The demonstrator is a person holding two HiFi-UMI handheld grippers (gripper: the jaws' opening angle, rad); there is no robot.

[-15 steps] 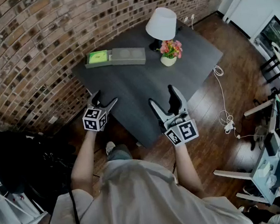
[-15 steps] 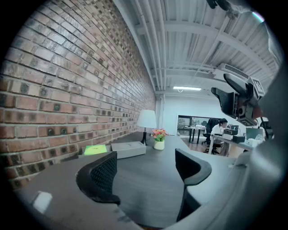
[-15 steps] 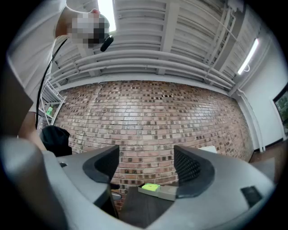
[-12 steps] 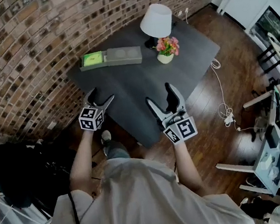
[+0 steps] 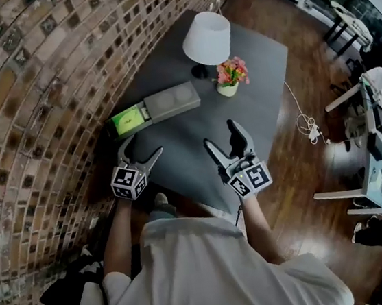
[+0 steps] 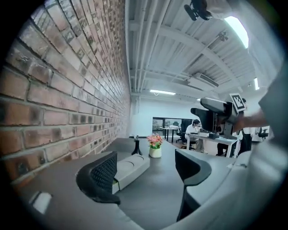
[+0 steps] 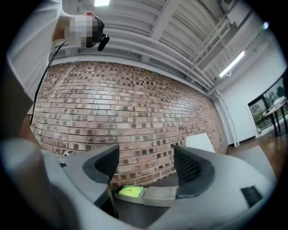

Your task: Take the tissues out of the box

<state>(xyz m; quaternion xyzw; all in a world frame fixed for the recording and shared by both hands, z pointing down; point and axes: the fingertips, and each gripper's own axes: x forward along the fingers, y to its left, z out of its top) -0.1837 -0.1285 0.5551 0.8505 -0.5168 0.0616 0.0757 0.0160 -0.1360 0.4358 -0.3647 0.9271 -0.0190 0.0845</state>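
**Plainly, nothing is out of the box yet**

Head view: I see the tissue box (image 5: 164,104), long and grey with a green end (image 5: 130,120), lying on the dark table (image 5: 257,71) in the upper middle of the frame, by the brick wall. No tissue lies loose anywhere on the table, so I judge the whole task is still ahead. My left gripper (image 5: 142,147) and right gripper (image 5: 221,134) hang at mid-frame below the box, well apart from it, both with jaws spread.

Left gripper view: the left gripper (image 6: 148,168) has its jaws apart with nothing between them. The tissue box (image 6: 132,165) sits low and left of centre, just beyond the left jaw, untouched.

Right gripper view: the right gripper (image 7: 146,166) is likewise spread and empty. The tissue box (image 7: 157,196) shows at the bottom centre, framed between the jaws but far off, its green end (image 7: 130,192) to the left.
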